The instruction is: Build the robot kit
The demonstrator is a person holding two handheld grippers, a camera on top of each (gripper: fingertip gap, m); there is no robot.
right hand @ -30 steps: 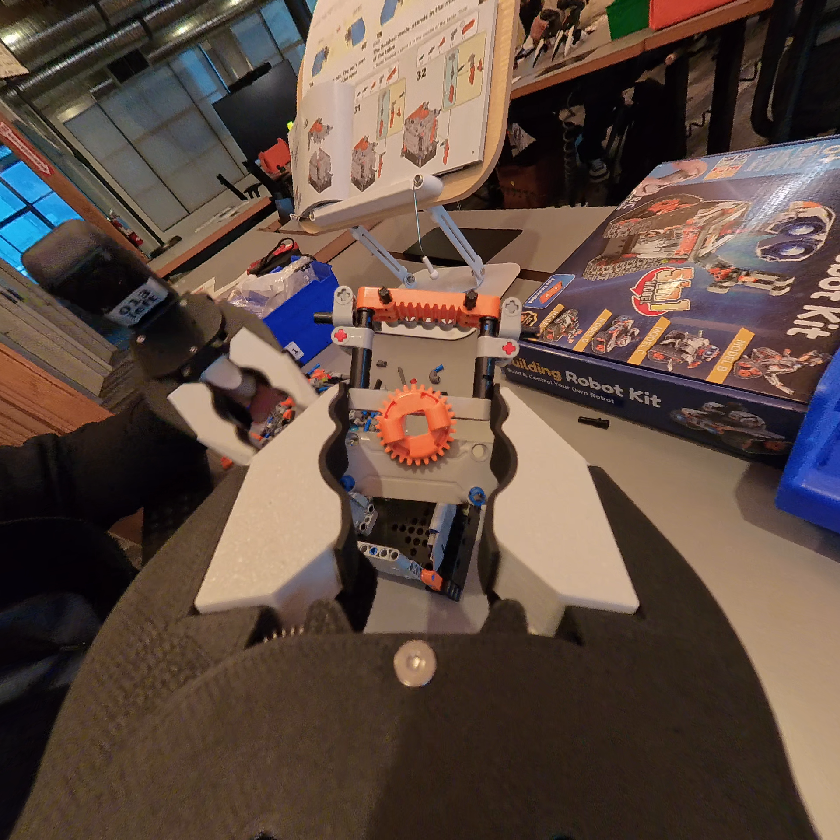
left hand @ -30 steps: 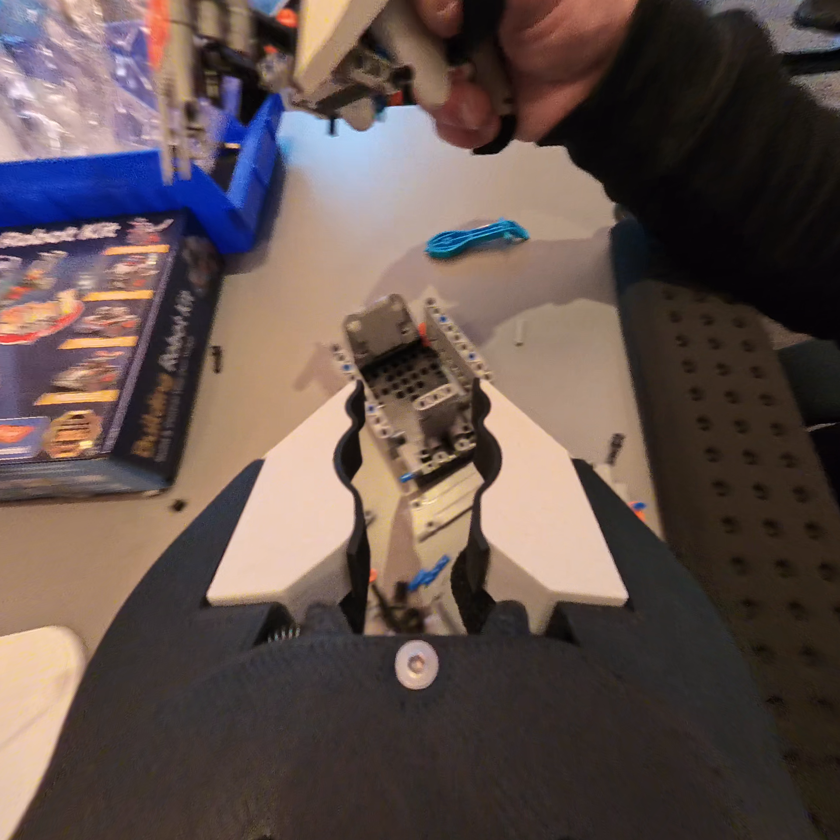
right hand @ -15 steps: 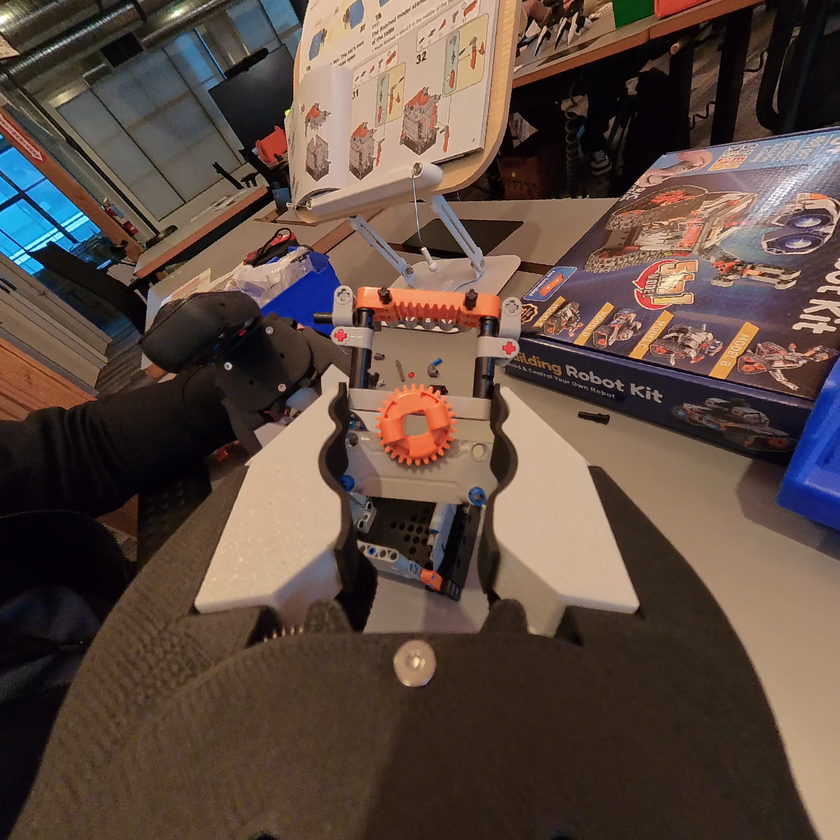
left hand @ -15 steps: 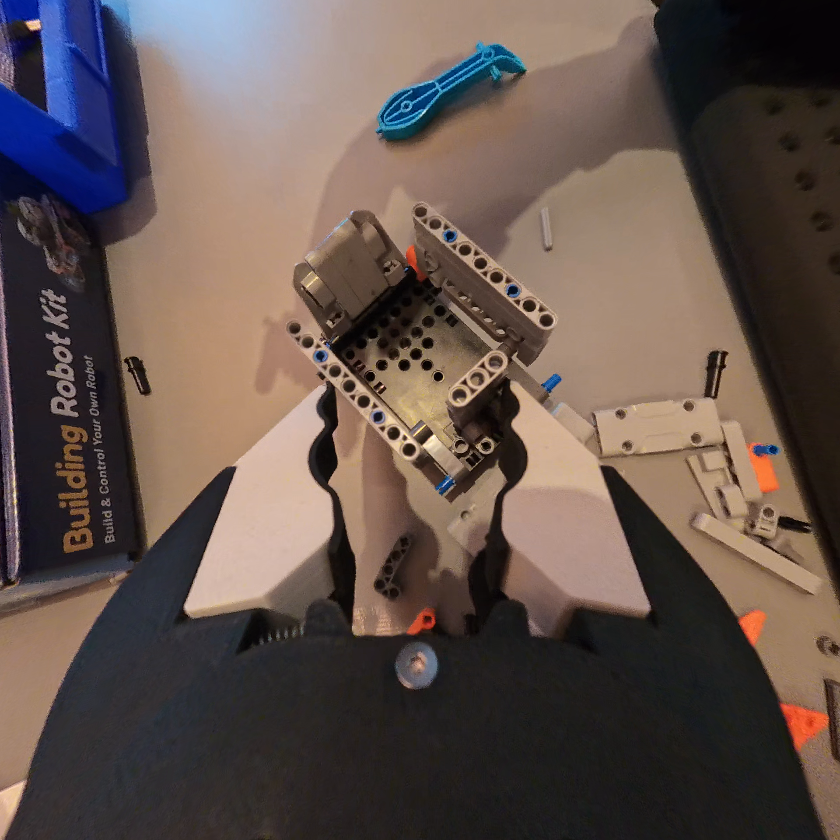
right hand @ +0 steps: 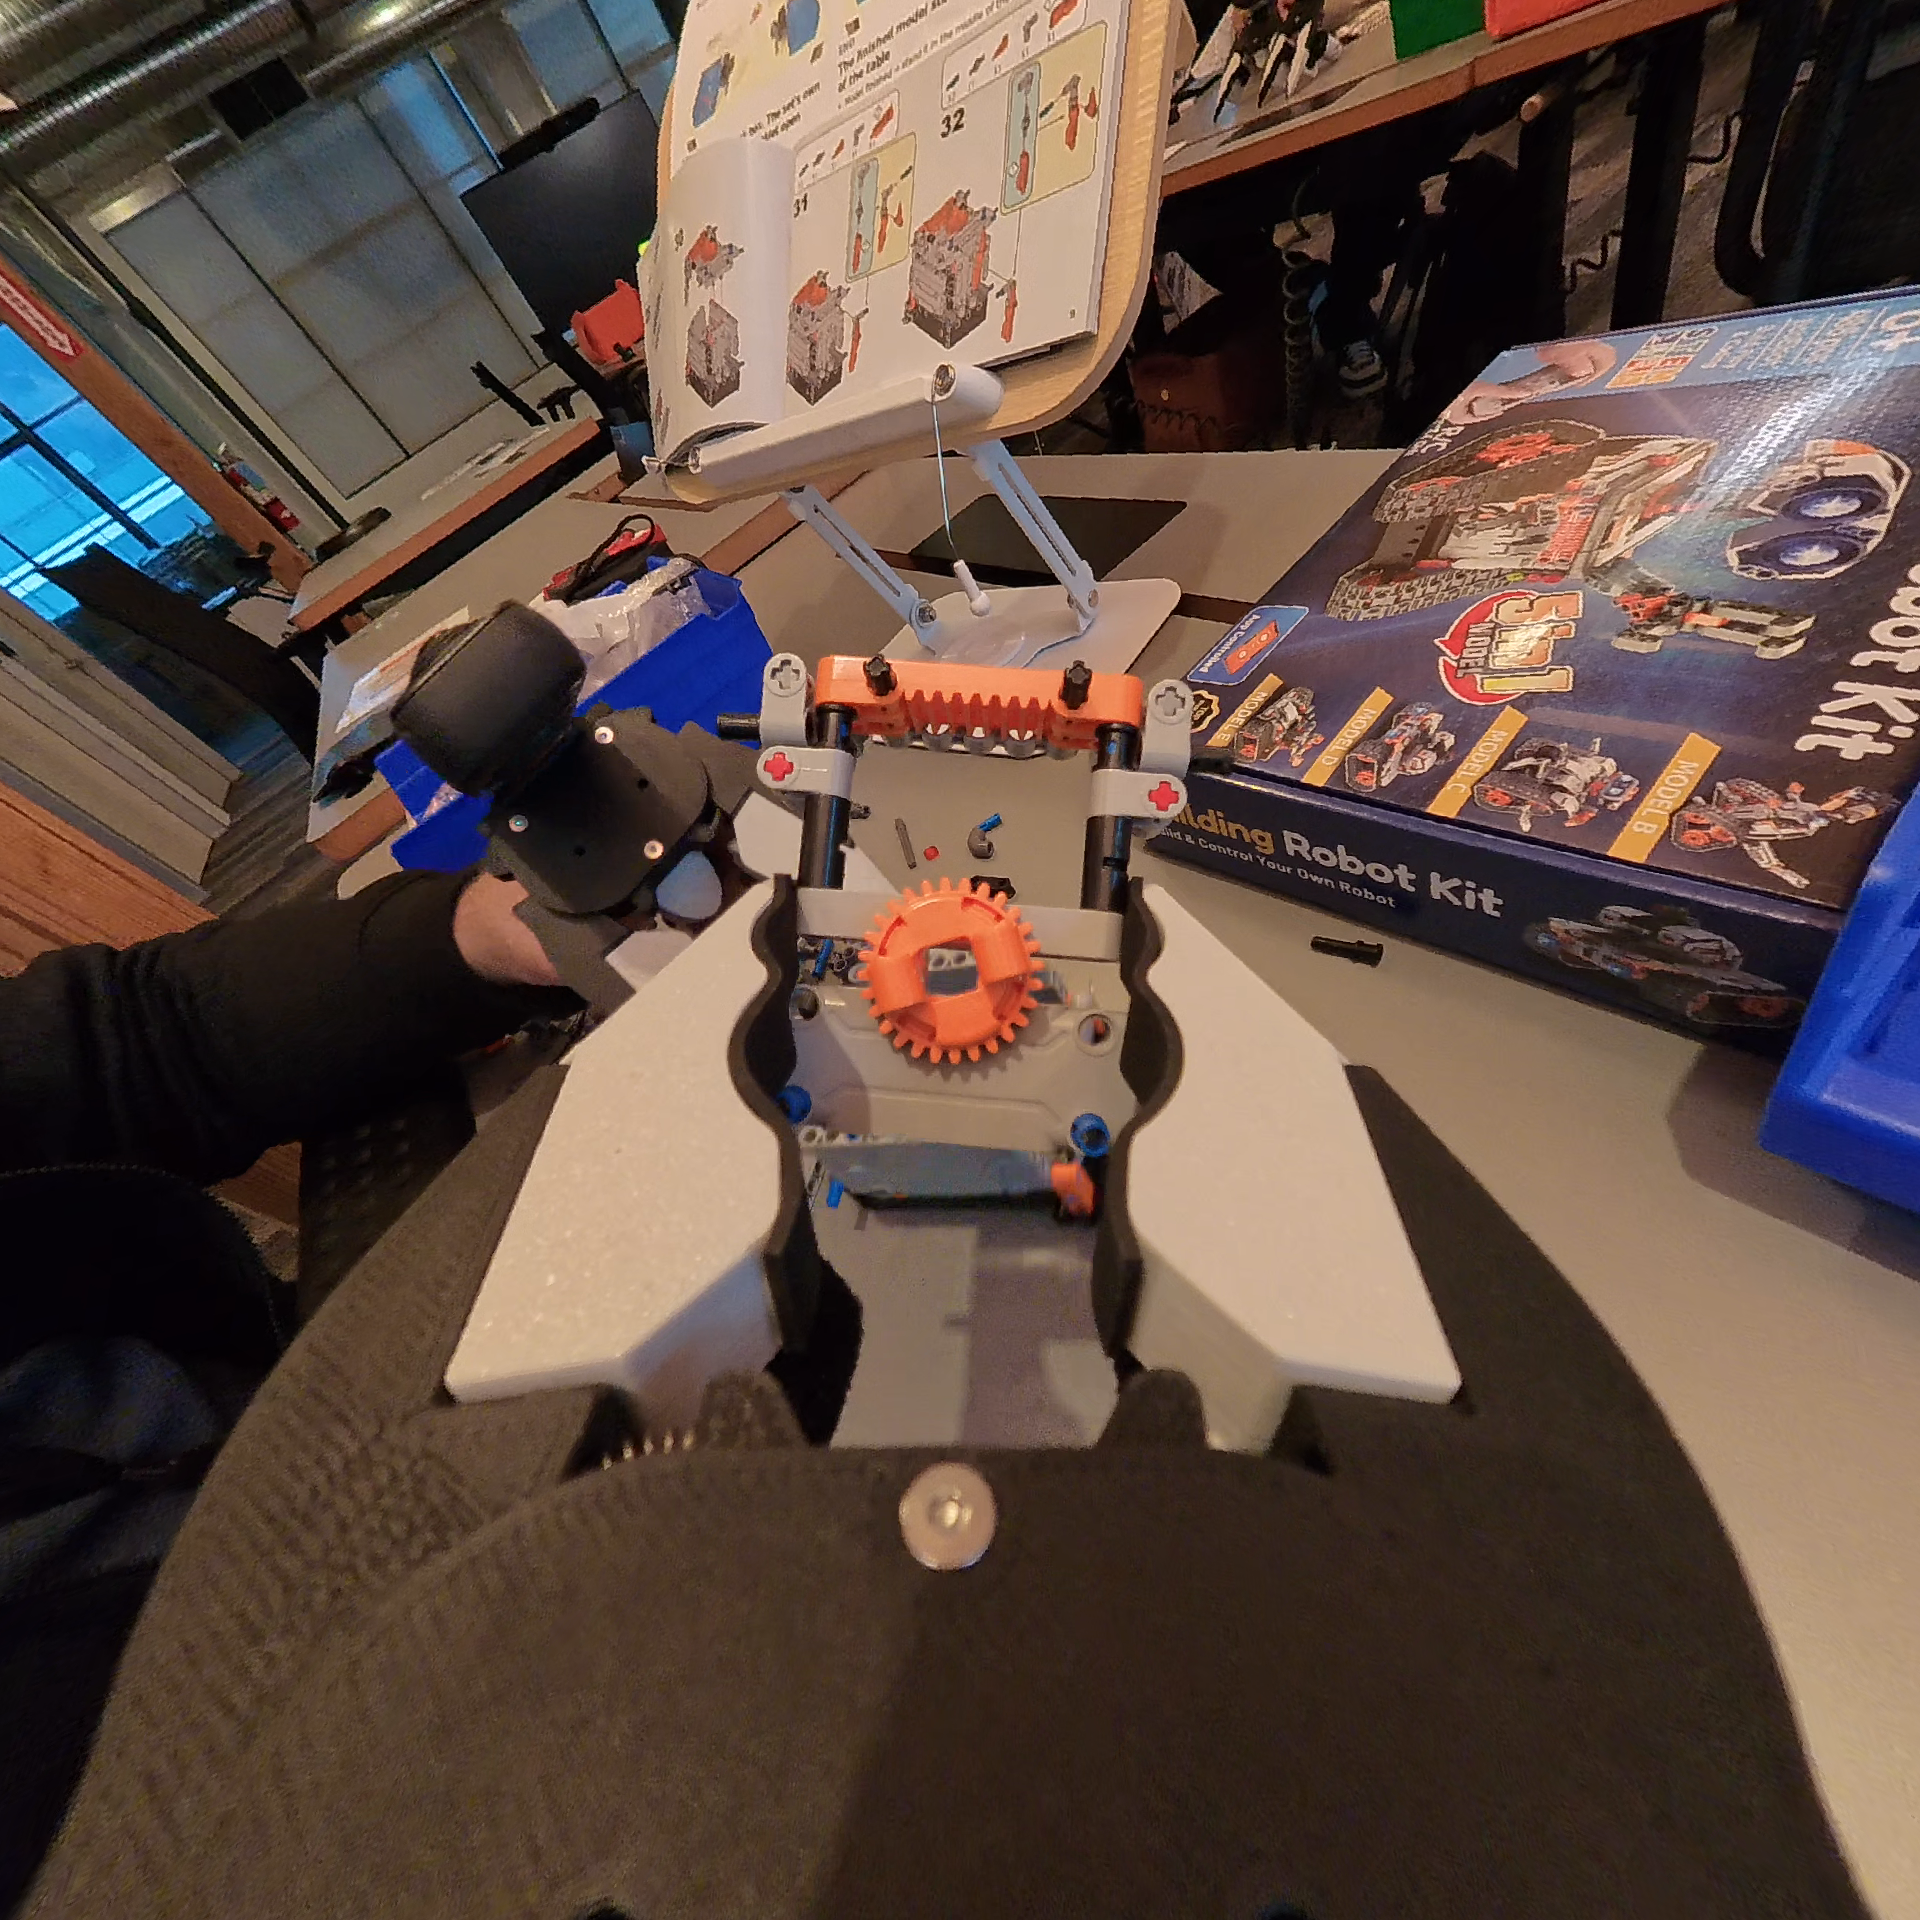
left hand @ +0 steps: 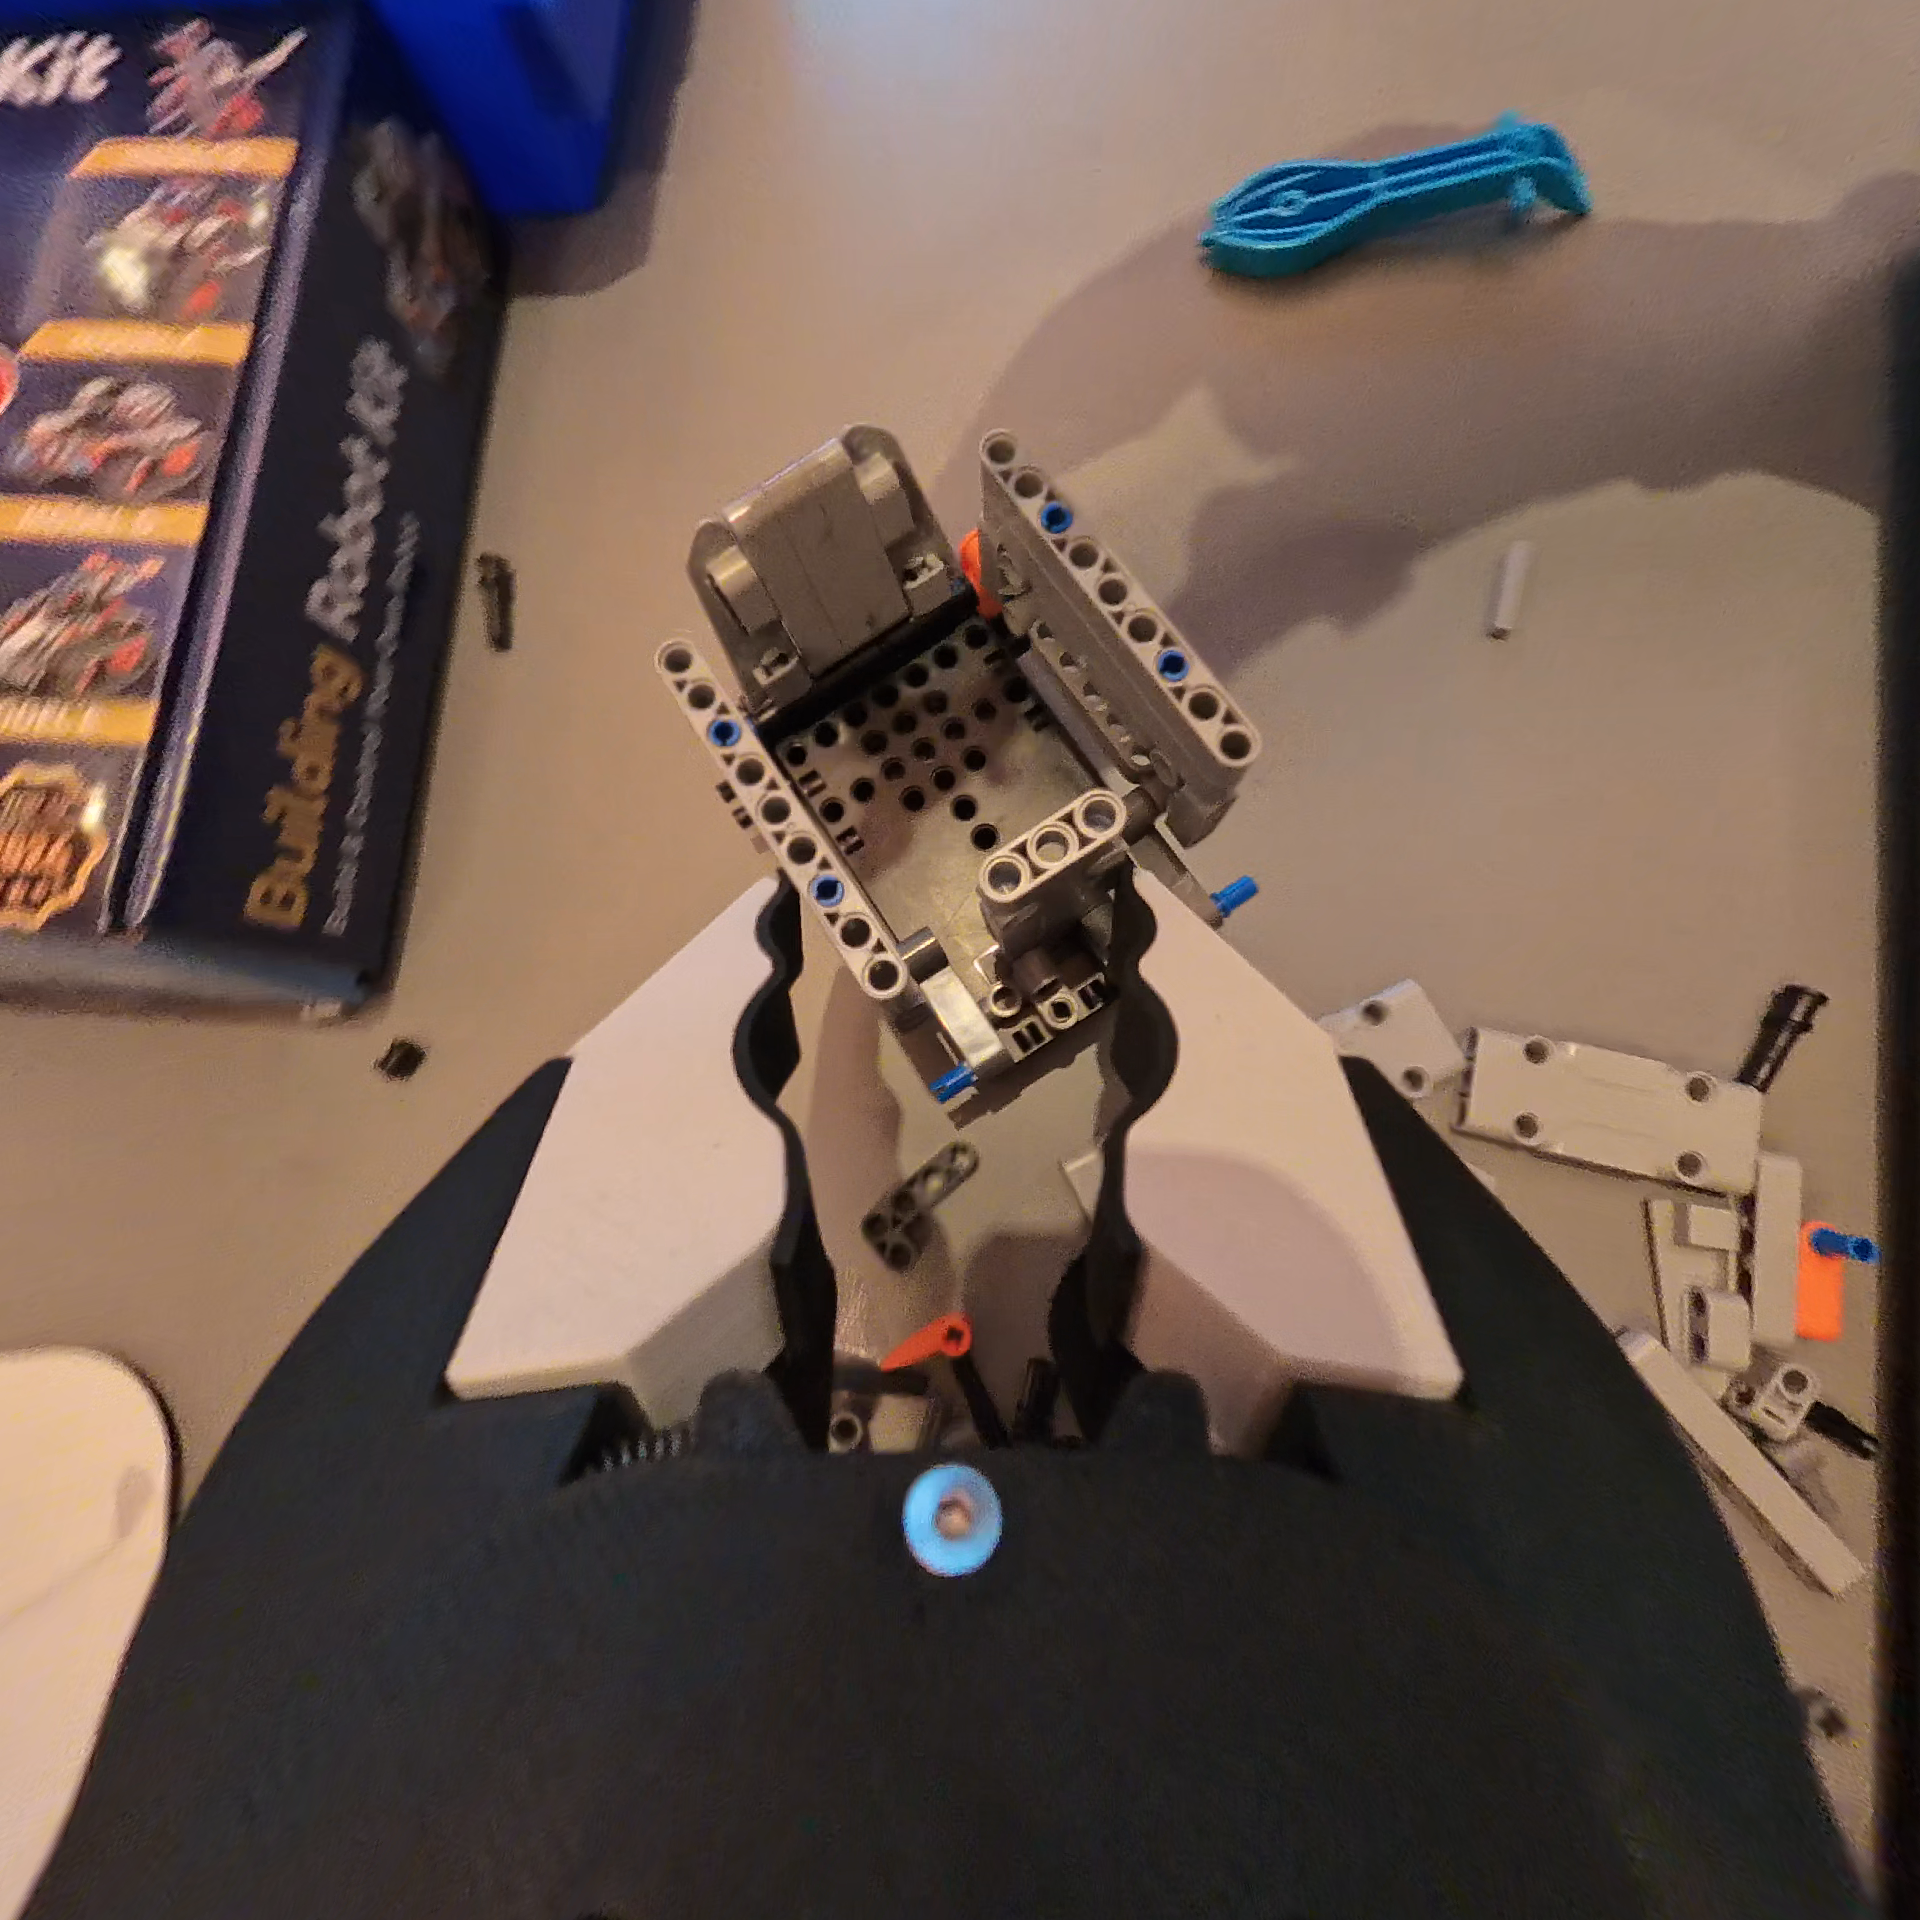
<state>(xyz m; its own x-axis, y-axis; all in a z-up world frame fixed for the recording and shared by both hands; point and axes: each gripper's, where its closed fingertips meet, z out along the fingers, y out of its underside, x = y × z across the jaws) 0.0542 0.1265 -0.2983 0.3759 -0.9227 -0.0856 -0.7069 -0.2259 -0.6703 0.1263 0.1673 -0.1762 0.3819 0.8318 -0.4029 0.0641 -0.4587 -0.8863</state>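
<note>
Plainly, the right hand-held gripper (right hand: pixel 951 914) is clenched on a gear frame (right hand: pixel 935 1091). Its two pads press the grey plate from either side, and the frame is upright and clear of the table (left hand: pixel 935 260). An orange gear (right hand: pixel 951 971) sits on the plate's face, just ahead of the fingertips. Two black posts rise from the plate to an orange rack (right hand: pixel 977 701) across the top. A dark strip with blue and orange pins shows blurred right under the frame; it may be the chassis, but I cannot tell. The left hand-held gripper (left hand: pixel 956 925) points down at the chassis (left hand: pixel 914 769), an open grey tray with holed beams along both sides and a grey block at its far end. The near end of the chassis lies between the fingertips, which stand apart at about its width. Both tips look to touch it, yet I cannot tell whether they pinch it or only bracket it. Loose parts (left hand: pixel 1610 1101) lie just to the right of this gripper — grey plates, pins and an orange piece. A teal tool (left hand: pixel 1392 208) lies well beyond the chassis. The kit box (left hand: pixel 208 520) lies to the left. In the right wrist view a manual (right hand: pixel 883 208) is propped on a stand behind the frame, and a blue bin (right hand: pixel 1849 1039) is at the right edge.
</note>
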